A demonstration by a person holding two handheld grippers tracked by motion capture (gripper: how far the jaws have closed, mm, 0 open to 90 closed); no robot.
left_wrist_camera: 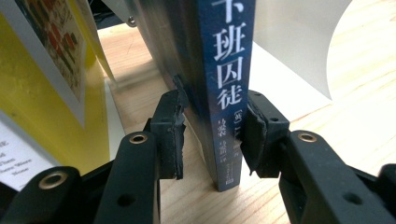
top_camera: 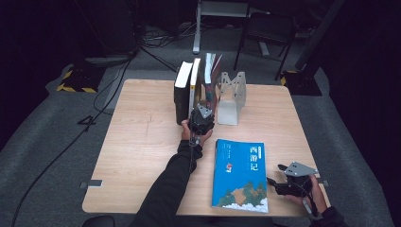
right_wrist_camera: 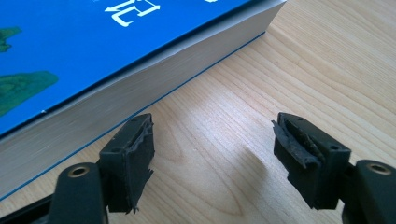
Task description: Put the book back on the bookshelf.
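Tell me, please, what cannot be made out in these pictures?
- Dark blue book: the left gripper view's top edge cuts off its title.
- Left gripper: in the high view its jaws are hidden under its own body.
- Light blue book: the right gripper view crops its cover.

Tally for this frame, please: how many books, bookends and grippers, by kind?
Upright books: 3 that I can tell apart: black book, yellow book, dark blue book
Flat books: 1, blue book
Bookends: 1, metal bookend
Grippers: 2, left gripper, right gripper
Total: 7
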